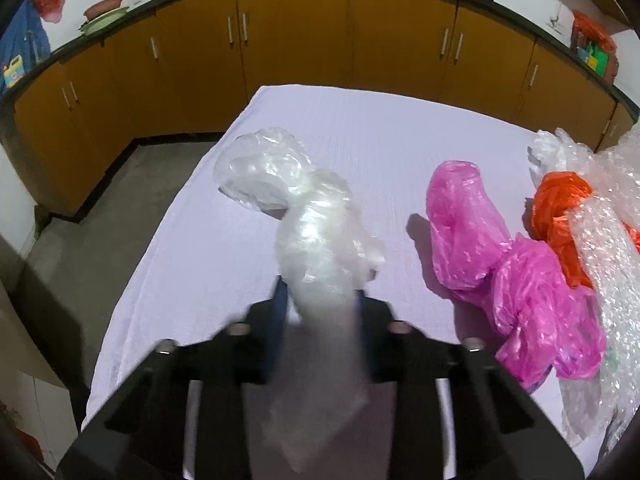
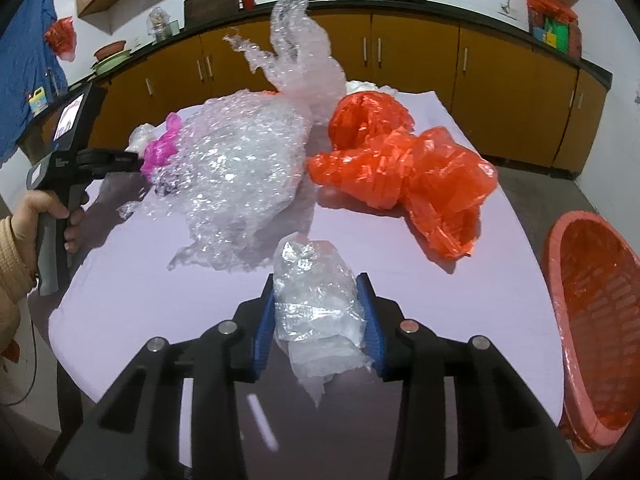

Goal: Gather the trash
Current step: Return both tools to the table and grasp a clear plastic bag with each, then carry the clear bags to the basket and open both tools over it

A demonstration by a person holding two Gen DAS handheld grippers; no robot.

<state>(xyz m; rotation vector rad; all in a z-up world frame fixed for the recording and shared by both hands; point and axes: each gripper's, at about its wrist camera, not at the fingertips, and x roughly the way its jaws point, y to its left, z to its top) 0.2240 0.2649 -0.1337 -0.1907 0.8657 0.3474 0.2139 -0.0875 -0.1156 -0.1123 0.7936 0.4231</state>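
Observation:
My left gripper (image 1: 320, 292) is shut on a clear plastic bag (image 1: 280, 184); the bag's neck runs back between the blue pads and its puffed end lies on the lavender table (image 1: 180, 280). In the right wrist view my right gripper (image 2: 317, 284) is shut on a crumpled clear plastic wad (image 2: 312, 268), with the blue pads against both its sides, low over the table (image 2: 420, 280). A pink bag (image 1: 480, 240), an orange bag (image 2: 400, 160) and a big heap of bubble wrap (image 2: 240, 168) lie loose on the cloth.
An orange-pink plastic basket (image 2: 592, 300) stands off the table's right edge. A person's hand (image 2: 40, 208) holds the left gripper's handle at the table's left side. Brown cabinets (image 1: 300, 40) under a dark counter with pans ring the room; grey floor lies to the left.

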